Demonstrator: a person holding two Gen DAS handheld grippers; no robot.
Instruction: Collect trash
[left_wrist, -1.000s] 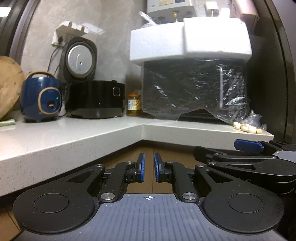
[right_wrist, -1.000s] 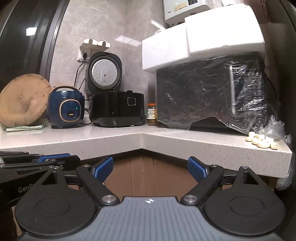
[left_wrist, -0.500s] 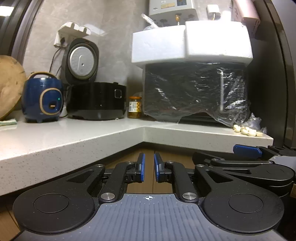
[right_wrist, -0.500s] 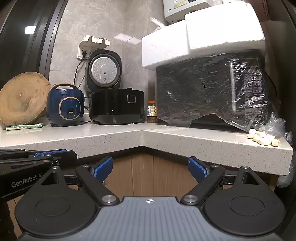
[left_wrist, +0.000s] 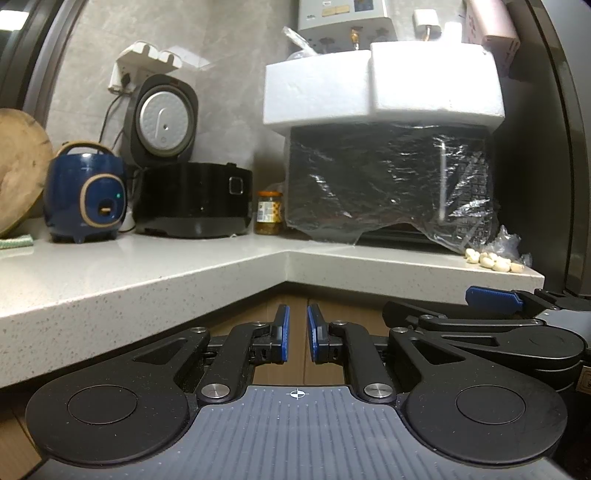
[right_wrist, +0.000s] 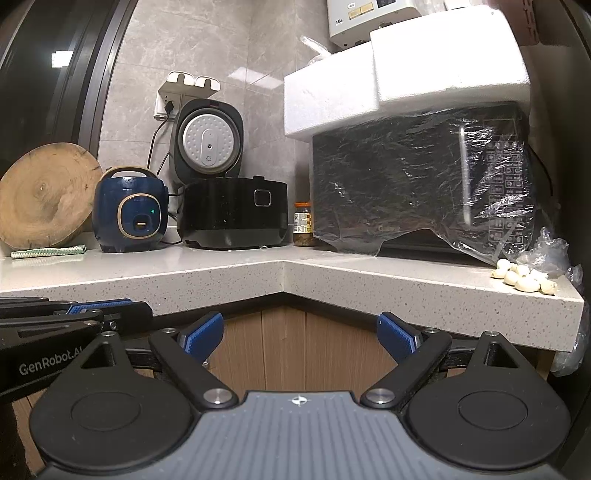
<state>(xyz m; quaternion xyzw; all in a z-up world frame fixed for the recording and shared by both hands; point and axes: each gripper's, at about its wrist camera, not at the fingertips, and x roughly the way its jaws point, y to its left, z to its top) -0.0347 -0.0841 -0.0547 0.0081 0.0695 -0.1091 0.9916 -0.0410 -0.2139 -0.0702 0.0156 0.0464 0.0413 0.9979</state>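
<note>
Corner counter (right_wrist: 221, 280) ahead above my grippers; left gripper (left_wrist: 298, 334) pressed together, right gripper (right_wrist: 301, 334) spread, both empty.

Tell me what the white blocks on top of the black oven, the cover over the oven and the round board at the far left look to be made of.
White blocks: likely foam packing; matte, grainy, chunky moulded edges.
Oven cover: thin clear plastic film; glossy wrinkles, torn lower edge.
Round board: wood, unvarnished look; growth rings and cracks show.
</note>
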